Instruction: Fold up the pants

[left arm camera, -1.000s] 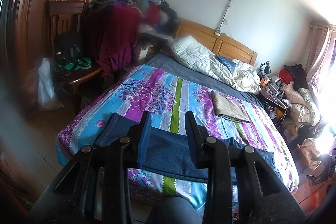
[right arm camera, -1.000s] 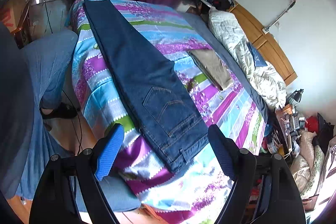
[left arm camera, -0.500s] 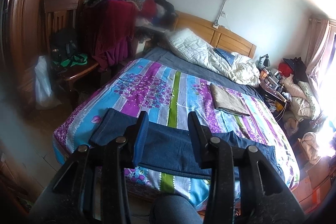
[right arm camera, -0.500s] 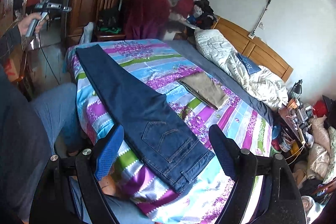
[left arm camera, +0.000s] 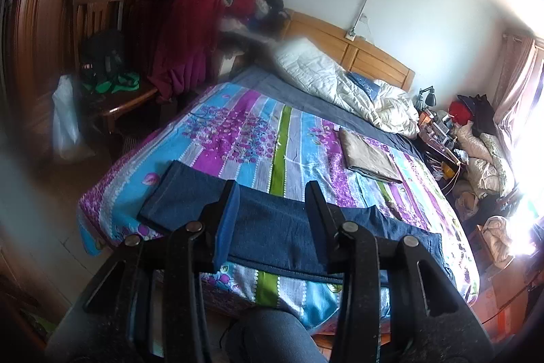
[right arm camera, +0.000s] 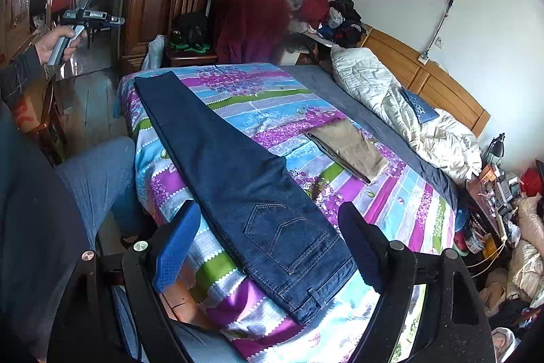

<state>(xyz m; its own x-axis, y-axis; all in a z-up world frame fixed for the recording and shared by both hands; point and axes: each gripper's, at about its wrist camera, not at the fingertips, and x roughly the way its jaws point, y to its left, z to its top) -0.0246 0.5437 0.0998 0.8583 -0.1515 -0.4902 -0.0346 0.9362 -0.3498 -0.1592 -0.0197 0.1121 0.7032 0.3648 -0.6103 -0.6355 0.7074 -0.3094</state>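
Jeans: dark blue jeans [right arm camera: 238,179] lie flat on the bed, folded lengthwise with one leg on the other, along the near edge of the mattress. The waistband and a stitched back pocket [right arm camera: 287,235] are toward my right side; the leg hems [left arm camera: 176,193] are toward my left.
Bed: a striped floral sheet [left arm camera: 251,138] in purple, blue and green covers it, with a wooden headboard [left arm camera: 360,53] and a rumpled white quilt [left arm camera: 343,87] at the far end.
Other garment: tan folded trousers [right arm camera: 346,147] rest farther in on the bed, well apart from the jeans.
My left gripper [left arm camera: 270,216]: it hovers above the leg end of the jeans; fingers moderately parted, nothing between them, not touching the cloth.
My right gripper [right arm camera: 268,244]: it hangs over the waistband end; fingers spread wide, empty, clear of the denim.
My left hand [right arm camera: 56,41]: seen from the right wrist camera, off beyond the foot of the bed, gripping the handle of the left tool.
Room: a wooden chair [left arm camera: 102,56] with a dark bag, a heap of clothes [right arm camera: 272,12] beside the headboard, a cluttered bedside stand [left arm camera: 438,131].
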